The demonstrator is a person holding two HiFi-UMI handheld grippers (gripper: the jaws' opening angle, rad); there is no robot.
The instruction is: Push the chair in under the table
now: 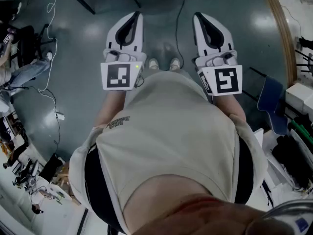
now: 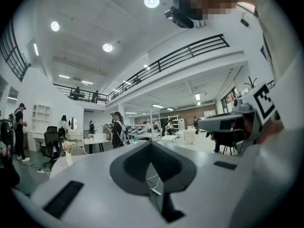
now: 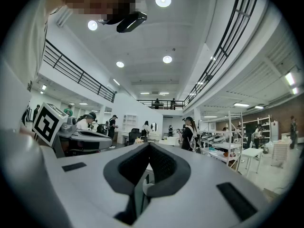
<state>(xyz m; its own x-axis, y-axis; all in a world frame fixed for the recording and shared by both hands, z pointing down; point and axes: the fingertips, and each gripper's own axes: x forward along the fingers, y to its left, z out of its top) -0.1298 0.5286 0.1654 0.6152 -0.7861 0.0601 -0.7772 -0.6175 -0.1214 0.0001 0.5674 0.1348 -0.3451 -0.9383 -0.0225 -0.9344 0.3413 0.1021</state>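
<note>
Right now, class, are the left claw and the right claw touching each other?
Apart. The head view shows the left claw and right claw side by side, with floor and the person's shoes in the gap between them.

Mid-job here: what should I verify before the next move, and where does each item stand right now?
1. Left hand-held gripper shut, nothing between its jaws: ok.
2. Right hand-held gripper shut, empty: ok.
3. Both held level, side by side: ok.
4. Thin black cable on the dark grey-green floor ahead of the pale shoes, a possible trip hazard: not ok.
5. Blue chair at the right is the one to push: cannot tell.
6. Table to push it under identified: cannot tell.
</note>
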